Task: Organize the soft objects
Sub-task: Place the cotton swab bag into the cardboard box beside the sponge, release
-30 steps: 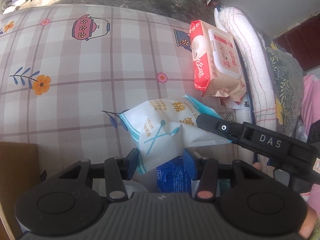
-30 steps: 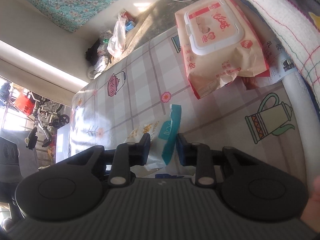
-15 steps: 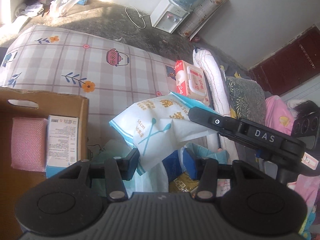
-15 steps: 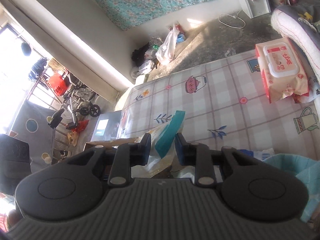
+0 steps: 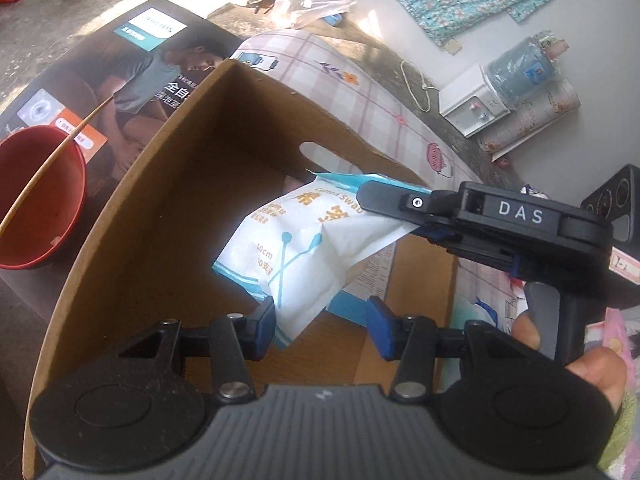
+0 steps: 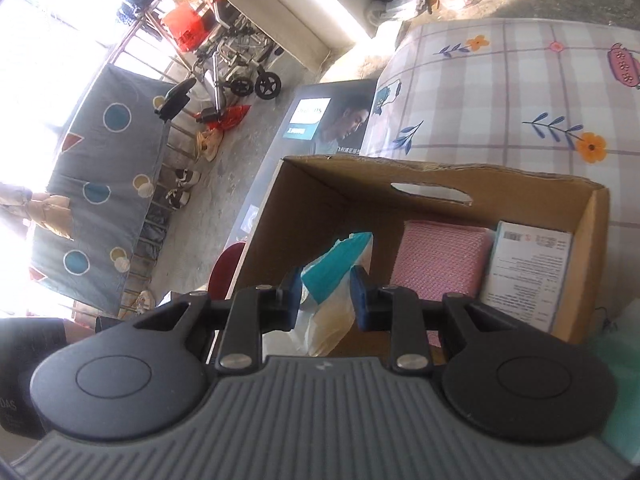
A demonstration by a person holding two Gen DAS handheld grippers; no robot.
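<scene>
Right hand-held gripper (image 6: 325, 290) pinching cotton swab bag (image 5: 304, 240) above cardboard box (image 5: 168, 184), left hand-held gripper (image 5: 320, 320) wide open

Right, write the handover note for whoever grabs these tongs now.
Right tongs: shut on the top edge of the cotton swab bag, which hangs over the open cardboard box.
Left tongs: open, holding nothing, just below the bag's lower corner.
In the box: a pink pad and a white packet, against the wall with the handle cutout.
Done: bag carried to the box.
Left: lower it into the free space beside the pink pad, open the right tongs, then look over the checked mat for other soft things; none show in these views.
</scene>
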